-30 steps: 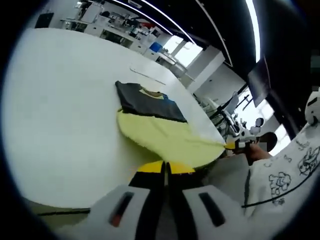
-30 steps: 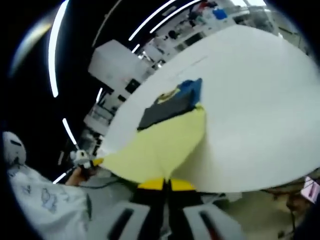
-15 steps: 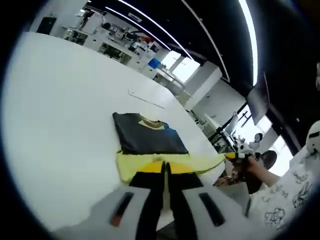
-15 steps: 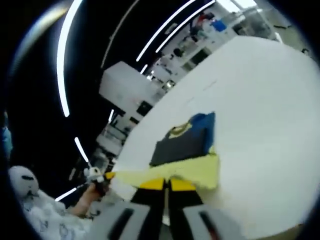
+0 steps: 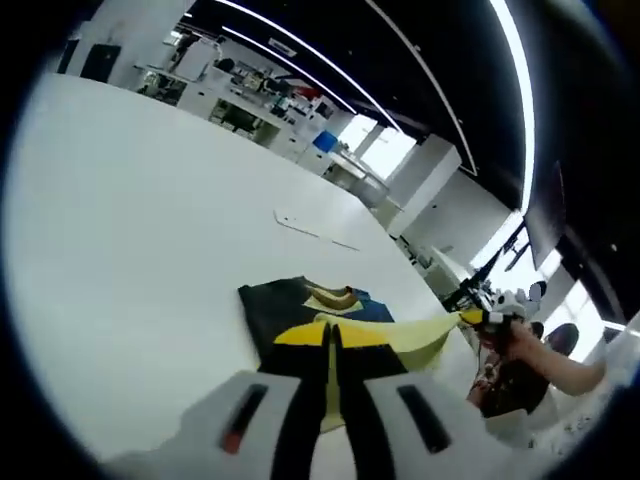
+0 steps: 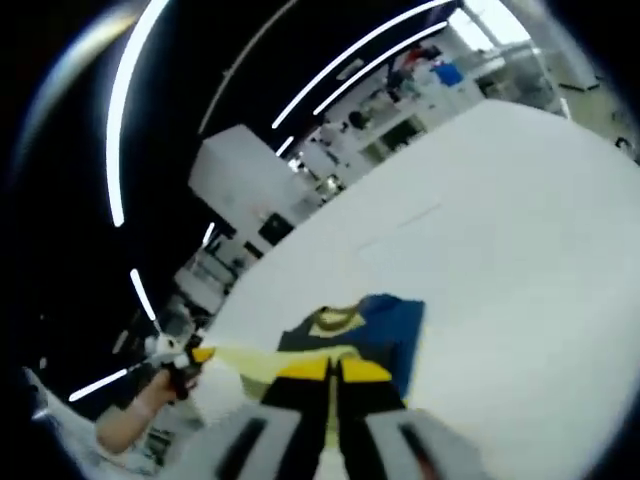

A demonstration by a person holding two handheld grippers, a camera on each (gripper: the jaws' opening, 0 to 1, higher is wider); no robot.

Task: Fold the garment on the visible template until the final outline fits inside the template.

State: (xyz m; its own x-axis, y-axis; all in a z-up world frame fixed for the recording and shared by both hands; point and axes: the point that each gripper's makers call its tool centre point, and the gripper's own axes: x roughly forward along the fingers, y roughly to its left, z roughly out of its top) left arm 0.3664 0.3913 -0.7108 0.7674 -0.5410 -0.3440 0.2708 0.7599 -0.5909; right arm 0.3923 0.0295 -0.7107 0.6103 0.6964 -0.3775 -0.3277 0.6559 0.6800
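A garment lies on the white table (image 5: 120, 220), its dark upper part (image 5: 272, 306) with a yellow collar and a blue patch (image 6: 396, 320) flat on the surface. Its yellow lower hem (image 5: 425, 332) is lifted and stretched in the air above the dark part. My left gripper (image 5: 330, 336) is shut on one end of that hem. My right gripper (image 6: 333, 369) is shut on the other end. In the left gripper view the right gripper (image 5: 487, 317) comes in from the right with a hand behind it. In the right gripper view the left gripper (image 6: 186, 356) holds the yellow hem (image 6: 262, 359) taut.
A thin line (image 5: 312, 228) is marked on the table beyond the garment, also visible as a faint line (image 6: 402, 222) in the right gripper view. Wide bare table (image 6: 520, 220) lies around the garment. Workbenches and ceiling light strips fill the background.
Both grippers have raised the yellow hem off the near table edge and carried it forward over the dark upper part. The flat yellow panel has shrunk to a taut strip.
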